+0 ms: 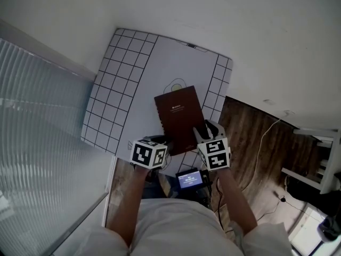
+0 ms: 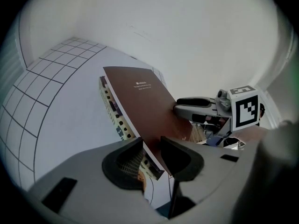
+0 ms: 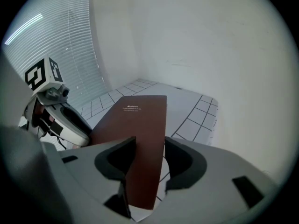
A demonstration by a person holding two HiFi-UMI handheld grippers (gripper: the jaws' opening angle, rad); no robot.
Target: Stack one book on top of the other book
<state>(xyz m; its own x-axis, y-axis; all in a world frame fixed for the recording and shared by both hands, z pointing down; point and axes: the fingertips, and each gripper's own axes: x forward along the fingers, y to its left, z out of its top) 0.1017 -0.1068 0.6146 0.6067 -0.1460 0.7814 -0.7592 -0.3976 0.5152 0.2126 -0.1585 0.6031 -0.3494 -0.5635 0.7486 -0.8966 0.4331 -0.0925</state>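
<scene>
Gridded worktop [image 1: 114,89]: white sheet with a grid border, a wall close behind it, and both books near its middle. Brown book [image 1: 178,113]: the larger thing in play, with its long side running away from you and its near short edge at your claws. The left gripper view shows it tilted, near end raised, over the second book. Illustrated book [image 2: 114,113]: lies flat on the worktop underneath, with only its patterned side showing along the brown cover's left edge. From the head view it is almost wholly covered, so the placement looks nearly made. I cannot tell whether the far ends already touch. Left claw [image 2: 152,155]: clamped on the near left corner of the brown book, one jaw above the cover and one below. Right claw [image 3: 149,160]: likewise closed on the brown book's near edge, further right, with the cover running out between its jaws. To do the step well, bring the near end down with both claws at one height so the cover does not twist. Check the left edge against the patterned side below and square it up before contact. Let the book lie flat, then open both claws together. Draw them straight back toward yourself so that neither jaw drags the top book off line.
</scene>
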